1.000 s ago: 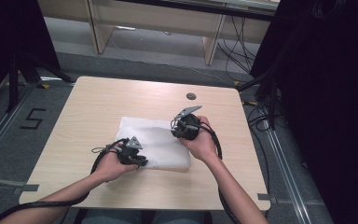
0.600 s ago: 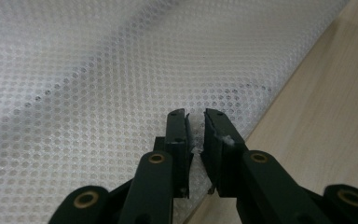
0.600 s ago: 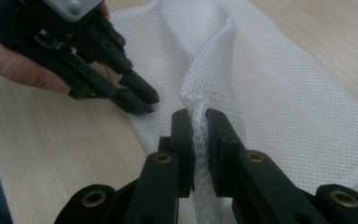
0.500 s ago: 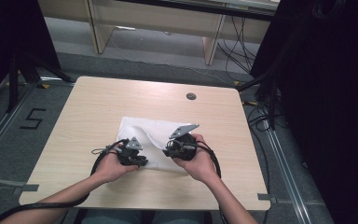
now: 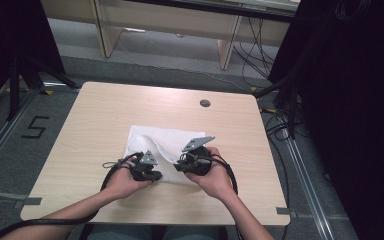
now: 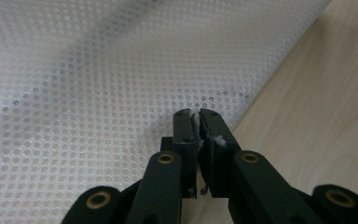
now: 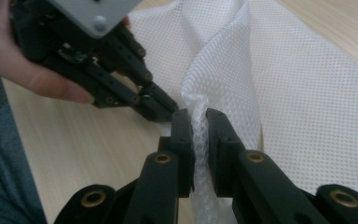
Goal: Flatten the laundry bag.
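mesh cloth (image 5: 172, 141) pinched by both tongs

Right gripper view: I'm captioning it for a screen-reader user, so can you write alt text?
The right gripper clamps a bunched fold of white mesh cloth between its two black jaws. Just beyond, the left gripper, held in a hand, pinches the same cloth over a pale wooden table.
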Tool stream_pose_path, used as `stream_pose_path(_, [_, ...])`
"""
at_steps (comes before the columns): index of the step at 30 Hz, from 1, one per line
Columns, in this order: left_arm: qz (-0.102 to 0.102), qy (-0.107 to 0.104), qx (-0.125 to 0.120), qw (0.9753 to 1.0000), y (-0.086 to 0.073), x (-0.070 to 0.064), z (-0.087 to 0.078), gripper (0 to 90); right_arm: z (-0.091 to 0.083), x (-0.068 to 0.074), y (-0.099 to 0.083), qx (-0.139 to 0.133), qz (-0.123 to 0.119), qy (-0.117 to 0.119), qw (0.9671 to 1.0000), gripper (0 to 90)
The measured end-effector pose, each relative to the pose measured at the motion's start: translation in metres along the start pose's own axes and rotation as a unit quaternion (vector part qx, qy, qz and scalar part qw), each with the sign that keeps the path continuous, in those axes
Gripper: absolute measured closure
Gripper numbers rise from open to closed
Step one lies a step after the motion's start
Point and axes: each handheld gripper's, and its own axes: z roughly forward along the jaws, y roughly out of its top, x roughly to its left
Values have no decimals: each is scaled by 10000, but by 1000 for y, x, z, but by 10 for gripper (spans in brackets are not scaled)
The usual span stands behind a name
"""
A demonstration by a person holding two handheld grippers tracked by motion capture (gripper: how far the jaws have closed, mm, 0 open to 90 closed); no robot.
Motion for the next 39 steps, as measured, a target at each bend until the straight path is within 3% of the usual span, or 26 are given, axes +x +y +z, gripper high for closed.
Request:
stream_pose_path(2, [121,-45,40,9999,0,2,-1,844,-3,2,-1,49,-103,61,9999,830])
stream_pose_path(5, [34,-35,-6,10000,0,3,0,843,-4,8,-4,-11,-11,220,9998,831])
stream_pose_path(10, [-36,-3,-92,10000,-2,3,0,834,-3,16,-13,154,-142,543,9983,831])
stream_pose_path(11, [48,27,-87,9999,-1,4,0,829,-2,20,-16,206,-70,560,9982,830])
stream_pose_path(13, [84,32,-66,9999,-1,2,-2,811,2,19,-18,204,-218,579,9979,830])
stream_pose_path(14, [-3,8,-75,10000,-1,1,-3,799,4,20,-20,139,-111,556,9983,829])
stream_pose_path(15, [77,22,-68,9999,-1,0,-6,795,4,18,-20,228,-206,594,9978,829])
stream_pose_path(17, [57,-28,-62,10000,-2,-2,-10,800,4,18,-22,263,-93,522,9982,829])
stream_pose_path(18, [162,-3,-38,9999,-3,-3,-13,807,4,18,-22,243,-101,538,9982,829])
stream_pose_path(21, [117,-7,6,9999,-6,-3,-13,816,4,20,-23,279,-65,562,9980,828])
stream_pose_path(23, [53,-42,39,10000,-6,-2,-15,817,4,20,-23,276,-163,544,9980,827])
stream_pose_path(24, [114,-31,24,9999,-5,-1,-17,816,4,21,-24,303,-150,564,9978,827])
stream_pose_path(28, [46,74,-9,10000,-7,2,-32,807,5,23,-28,344,-163,638,9972,826])
stream_pose_path(29, [-52,125,-77,9999,-11,7,-43,804,8,22,-31,295,-290,708,9966,826])
stream_pose_path(35, [-460,303,-247,9982,-30,26,-75,777,10,27,-37,444,-372,811,9950,822])
stream_pose_path(36, [-623,332,-297,9971,-34,28,-79,769,9,28,-38,490,-365,832,9947,822])
stream_pose_path(39, [-748,475,-402,9953,-42,35,-93,759,10,31,-42,584,-401,921,9932,822])
